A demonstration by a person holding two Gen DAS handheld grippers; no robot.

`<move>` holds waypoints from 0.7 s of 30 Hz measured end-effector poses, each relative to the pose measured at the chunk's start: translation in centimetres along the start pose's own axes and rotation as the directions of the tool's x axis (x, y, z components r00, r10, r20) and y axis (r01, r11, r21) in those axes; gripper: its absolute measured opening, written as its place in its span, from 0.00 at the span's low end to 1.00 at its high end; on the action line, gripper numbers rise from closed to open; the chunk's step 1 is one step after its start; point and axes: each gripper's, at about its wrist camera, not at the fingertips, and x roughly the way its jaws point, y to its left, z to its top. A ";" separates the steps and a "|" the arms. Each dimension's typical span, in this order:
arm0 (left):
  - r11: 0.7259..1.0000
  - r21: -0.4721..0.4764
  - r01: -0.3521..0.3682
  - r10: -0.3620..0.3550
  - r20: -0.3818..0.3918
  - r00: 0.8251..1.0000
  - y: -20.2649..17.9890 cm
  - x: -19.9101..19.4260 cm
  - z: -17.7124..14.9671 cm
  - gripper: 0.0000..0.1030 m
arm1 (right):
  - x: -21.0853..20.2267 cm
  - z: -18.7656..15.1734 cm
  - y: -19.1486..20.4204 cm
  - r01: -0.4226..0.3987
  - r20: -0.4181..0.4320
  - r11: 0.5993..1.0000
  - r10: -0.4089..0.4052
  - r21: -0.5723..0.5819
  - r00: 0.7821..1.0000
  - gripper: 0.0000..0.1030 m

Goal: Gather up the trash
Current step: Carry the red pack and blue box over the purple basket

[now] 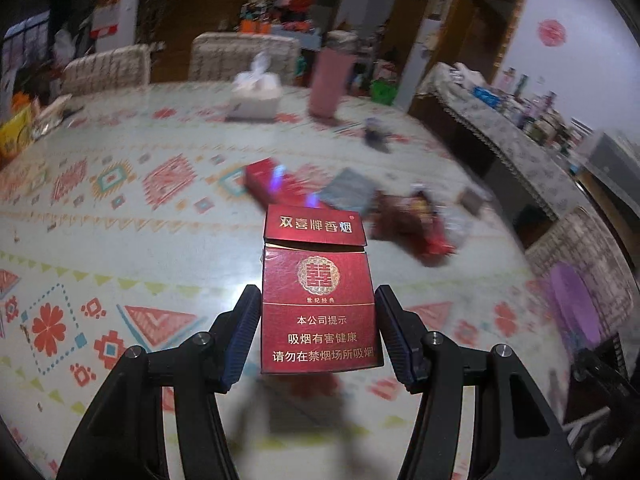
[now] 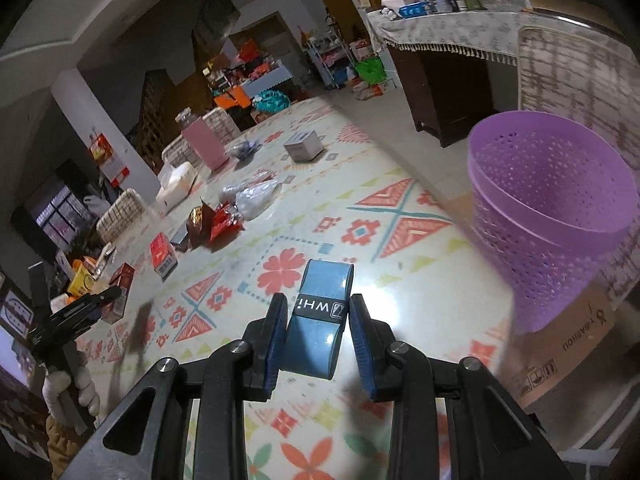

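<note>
Holding: the left gripper [image 1: 318,330] is clamping a red cardboard cigarette pack with gold lettering [image 1: 318,300] by its two long sides, jaws partly apart at the pack's width, the pack upright with its flip lid slightly ajar and raised clear of the tabletop.
Right claw: the right gripper [image 2: 318,338] is pinching a flat blue plastic-wrapped roll with a black band [image 2: 320,320], jaws nearly closed, pads pressing on both sides of the roll.
Bin: a purple perforated plastic wastebasket [image 2: 552,216] is standing on a brown cardboard box [image 2: 568,348] just past the right edge of the tabletop, tilting in the fisheye view, its mouth open toward the camera.
Remaining trash: a red and brown crumpled foil wrapper [image 2: 212,220], a clear plastic bag [image 2: 254,196] and a small red box [image 2: 162,254] are lying together around the middle of the tabletop; a small grey box [image 2: 304,145] is sitting farther off, toward the far edge.
Surface: a table with a pale cloth patterned with orange flowers and triangles [image 1: 120,240] is carrying everything.
Far edge: a white tissue box [image 1: 254,98] and a tall pink container [image 1: 330,82] are standing near the far edge, both blurred.
Person: a gloved hand [image 2: 68,392] is gripping the handle of the left gripper at the left border of the right-wrist view.
</note>
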 end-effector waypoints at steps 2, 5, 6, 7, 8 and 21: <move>0.998 0.046 0.032 -0.033 0.003 0.999 -2.3 -1.0 0.0 0.56 | -1.1 -0.3 -0.8 -0.011 0.016 1.000 0.011 0.015 1.000 0.33; 0.992 0.107 0.066 -0.067 0.010 0.998 -5.5 -1.8 -0.1 0.56 | -2.5 -0.6 -2.1 -0.008 0.051 1.000 0.007 0.023 0.999 0.33; 0.989 0.126 0.083 -0.084 0.009 0.996 -6.7 -2.0 -0.1 0.56 | -3.0 -0.7 -2.7 -0.006 0.063 1.000 0.004 0.030 0.998 0.33; 0.984 0.143 0.105 -0.107 0.003 0.994 -8.1 -2.1 -0.2 0.56 | -3.4 -0.8 -3.2 -0.004 0.068 0.999 0.001 0.038 0.998 0.33; 0.977 0.162 0.136 -0.136 -0.010 0.991 -9.7 -2.0 -0.1 0.56 | -3.8 -0.8 -3.9 -0.001 0.071 0.999 -0.002 0.046 0.997 0.33; 0.850 0.355 0.390 -0.355 -0.161 0.921 -28.4 2.8 1.7 0.56 | -8.6 2.1 -13.0 0.103 0.170 0.976 -0.136 0.191 0.976 0.33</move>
